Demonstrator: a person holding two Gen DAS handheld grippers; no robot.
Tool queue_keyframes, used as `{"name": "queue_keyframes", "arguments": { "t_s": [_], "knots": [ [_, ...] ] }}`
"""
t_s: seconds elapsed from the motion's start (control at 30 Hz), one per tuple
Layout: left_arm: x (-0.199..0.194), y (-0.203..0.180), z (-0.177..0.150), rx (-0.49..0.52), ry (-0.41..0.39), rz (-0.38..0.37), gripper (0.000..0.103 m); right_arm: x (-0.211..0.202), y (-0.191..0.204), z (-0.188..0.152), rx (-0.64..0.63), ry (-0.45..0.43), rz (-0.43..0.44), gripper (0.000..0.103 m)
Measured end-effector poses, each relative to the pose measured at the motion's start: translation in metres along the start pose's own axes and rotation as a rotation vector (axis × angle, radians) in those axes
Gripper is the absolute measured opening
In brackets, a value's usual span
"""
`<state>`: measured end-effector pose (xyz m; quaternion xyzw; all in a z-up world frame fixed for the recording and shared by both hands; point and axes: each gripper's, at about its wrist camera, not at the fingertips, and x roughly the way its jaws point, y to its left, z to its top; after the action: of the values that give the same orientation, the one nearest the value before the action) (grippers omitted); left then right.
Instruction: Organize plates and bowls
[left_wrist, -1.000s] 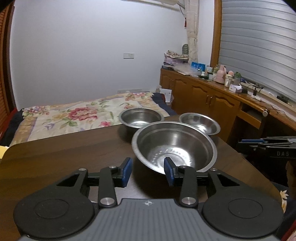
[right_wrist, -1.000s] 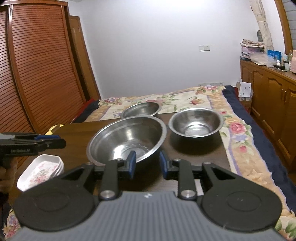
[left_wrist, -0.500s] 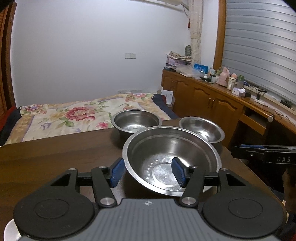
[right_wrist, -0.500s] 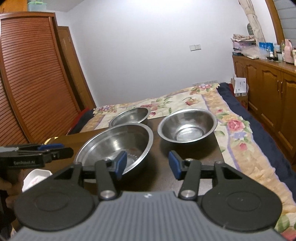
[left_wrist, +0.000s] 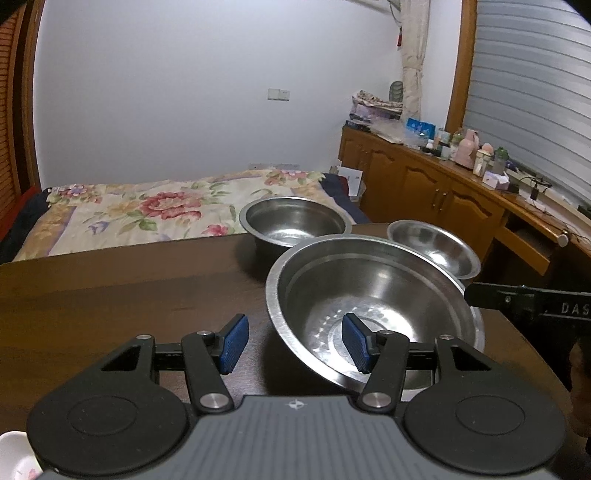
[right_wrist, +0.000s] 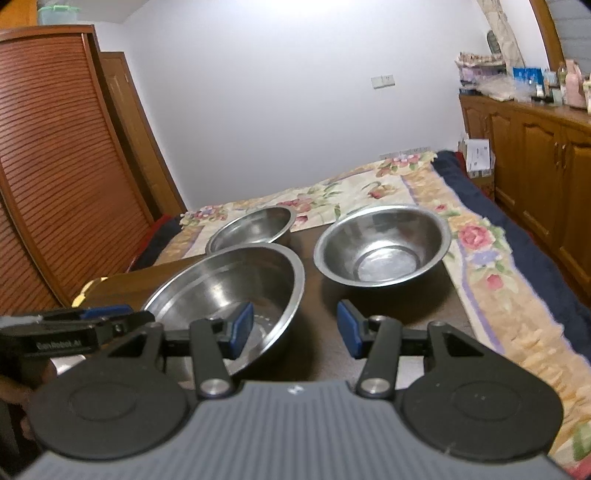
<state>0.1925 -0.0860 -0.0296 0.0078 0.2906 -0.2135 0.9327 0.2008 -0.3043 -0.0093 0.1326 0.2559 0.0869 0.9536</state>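
Bedroom, dark wooden counter (left_wrist: 110, 295) carrying three steel bowls.
Left tool (left_wrist: 293, 343) and right tool (right_wrist: 293, 330), both released, straddle opposite rims of the largest bowl (left_wrist: 373, 306), nearest; two smaller bowls stand behind.

Not much to read in that room, honestly. On the right gripper (left_wrist: 532, 304), where it poked in at the right edge of the left wrist view, white capitals spelled "DAS" along its dark side, and the word ran off the edge so the rest was cut. On the left gripper (right_wrist: 74, 332), seen at the left of the right wrist view, there was a small pale line on the black body that looked like "GenRobot.AI", but it was blurry, so I wouldn't swear to each letter. The boxes and bottles on the far sideboard (left_wrist: 461, 173) had print too small to make out.
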Motion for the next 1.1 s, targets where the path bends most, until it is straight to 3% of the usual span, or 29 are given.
{"name": "queue_keyframes", "arguments": {
  "t_s": [0.2, 0.57, 0.87, 0.97, 1.1],
  "knots": [
    [0.005, 0.001, 0.000, -0.003, 0.010, -0.002, 0.055, 0.009, 0.001, -0.002, 0.011, 0.010, 0.003, 0.052],
    [0.012, 0.001, -0.002, -0.006, 0.035, -0.006, 0.038, 0.021, 0.001, -0.009, 0.020, 0.029, 0.009, 0.049],
    [0.012, -0.001, -0.003, -0.004, 0.036, -0.011, 0.032, 0.025, 0.005, -0.006, 0.029, 0.022, 0.021, 0.040],
    [0.011, 0.000, -0.002, -0.007, 0.035, -0.015, 0.029, 0.028, 0.006, -0.007, 0.032, 0.034, 0.026, 0.032],
    [0.011, 0.000, -0.002, -0.007, 0.035, -0.015, 0.029, 0.028, 0.008, -0.007, 0.024, 0.037, 0.026, 0.032]
  ]
}}
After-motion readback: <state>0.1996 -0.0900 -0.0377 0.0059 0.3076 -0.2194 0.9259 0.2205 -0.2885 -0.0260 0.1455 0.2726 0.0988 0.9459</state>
